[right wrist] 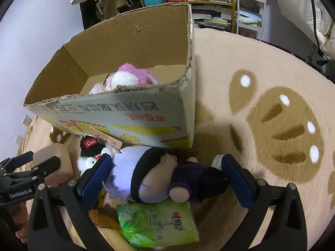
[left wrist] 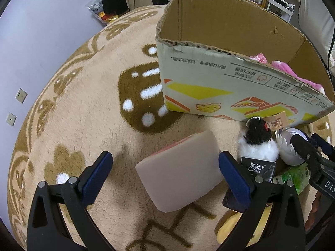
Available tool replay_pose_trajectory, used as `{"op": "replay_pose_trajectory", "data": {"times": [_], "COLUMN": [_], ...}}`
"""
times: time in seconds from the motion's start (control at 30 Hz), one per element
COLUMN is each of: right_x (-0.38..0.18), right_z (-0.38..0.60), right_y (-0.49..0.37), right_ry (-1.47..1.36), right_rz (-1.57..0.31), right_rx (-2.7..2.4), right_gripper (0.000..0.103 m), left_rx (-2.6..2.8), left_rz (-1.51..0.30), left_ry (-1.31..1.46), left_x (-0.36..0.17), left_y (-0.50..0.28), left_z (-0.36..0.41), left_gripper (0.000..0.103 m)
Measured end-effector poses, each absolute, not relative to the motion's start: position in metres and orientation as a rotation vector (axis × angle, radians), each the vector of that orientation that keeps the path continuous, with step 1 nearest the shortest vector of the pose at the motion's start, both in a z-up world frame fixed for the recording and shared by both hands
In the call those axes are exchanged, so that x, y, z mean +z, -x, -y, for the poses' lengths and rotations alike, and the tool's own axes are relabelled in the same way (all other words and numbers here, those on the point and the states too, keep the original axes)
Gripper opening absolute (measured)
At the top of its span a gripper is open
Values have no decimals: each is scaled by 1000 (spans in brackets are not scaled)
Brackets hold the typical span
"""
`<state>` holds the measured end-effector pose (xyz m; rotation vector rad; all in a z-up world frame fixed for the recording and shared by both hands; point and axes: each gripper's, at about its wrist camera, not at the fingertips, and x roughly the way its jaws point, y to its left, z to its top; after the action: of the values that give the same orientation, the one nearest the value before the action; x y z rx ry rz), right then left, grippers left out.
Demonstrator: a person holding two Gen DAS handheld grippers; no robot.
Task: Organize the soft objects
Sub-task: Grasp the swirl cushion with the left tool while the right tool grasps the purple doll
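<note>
A beige soft block with a pink side [left wrist: 180,171] lies on the rug between the wide-apart fingers of my left gripper [left wrist: 165,173], which is open; the right finger is close beside it. My right gripper [right wrist: 167,175] is also open and straddles a doll with pale lavender hair, a black blindfold and dark clothes [right wrist: 159,177]. Next to the doll lies a black and white plush with a "Cool" cap [right wrist: 92,152]. Behind them stands an open cardboard box [right wrist: 146,113] that holds a pink and white plush [right wrist: 134,77].
A green tissue pack [right wrist: 159,223] lies just below the doll and a black tissue pack [left wrist: 257,167] sits under the black and white plush. Something yellow [left wrist: 230,228] lies near the bottom edge. The patterned beige rug [right wrist: 272,125] stretches to the right; shelves and clutter line the back wall.
</note>
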<state>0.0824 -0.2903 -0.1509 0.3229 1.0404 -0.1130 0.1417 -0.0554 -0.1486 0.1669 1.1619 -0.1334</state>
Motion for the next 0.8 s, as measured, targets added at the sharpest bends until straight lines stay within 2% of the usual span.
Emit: {"op": "replay_pose_trajectory", "data": {"times": [0.7,0.73,0.8], "right_x": [-159,-160,-161], "right_z": [284,285,287], "right_y": [-82,-83,-84], "right_ry": [-300,-301,-313], "right_rz": [-1110,-1113,-1123], "right_rx": [-91,-89,-89], "right_gripper": [103,103,103], "left_rx": [-161,-160,-176], "left_rz": [-1215,-1216,-1222], "left_ry": [-162,-159,-141], "left_x": [-168,-168,-169], "left_y": [-141,-141,-141], "left_z": [66,67,66], "left_gripper": [100,99,89]}}
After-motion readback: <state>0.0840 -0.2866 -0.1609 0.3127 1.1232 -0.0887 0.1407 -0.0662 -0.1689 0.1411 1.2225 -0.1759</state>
